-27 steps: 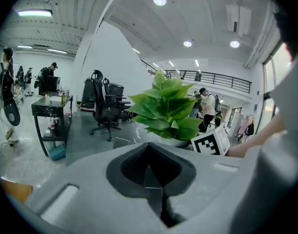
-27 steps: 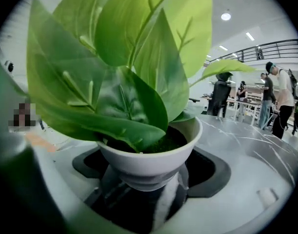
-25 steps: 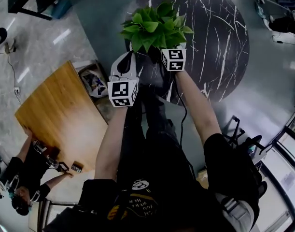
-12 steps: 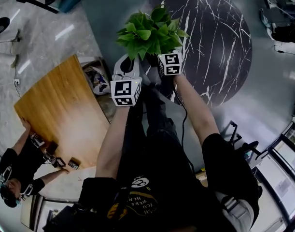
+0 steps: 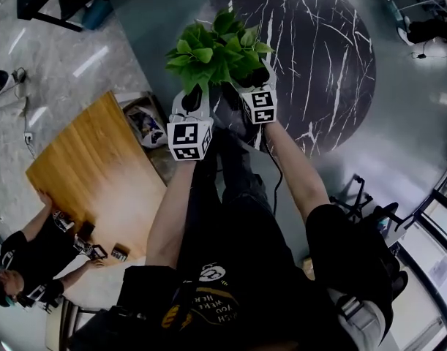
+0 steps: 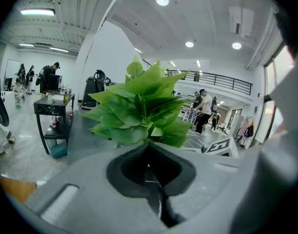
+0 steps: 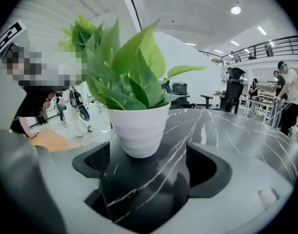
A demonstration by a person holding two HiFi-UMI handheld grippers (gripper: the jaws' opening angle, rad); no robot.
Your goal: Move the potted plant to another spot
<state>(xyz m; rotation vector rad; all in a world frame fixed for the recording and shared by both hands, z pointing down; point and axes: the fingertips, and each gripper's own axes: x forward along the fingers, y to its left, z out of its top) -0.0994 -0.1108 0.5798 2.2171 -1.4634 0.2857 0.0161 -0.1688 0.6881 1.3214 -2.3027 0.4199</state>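
Standing upright on marble table [image 7: 236,126], potted plant [image 7: 139,126].

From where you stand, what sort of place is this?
Probably a big open office or workshop hall: a balcony railing upstairs, office chairs, and a round marble table with a potted plant.

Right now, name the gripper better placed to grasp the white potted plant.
Right. The right gripper has its jaws apart, the white ribbed pot centred just ahead of them on the black marble table. The left gripper has its jaws together, only green leaves showing beyond.
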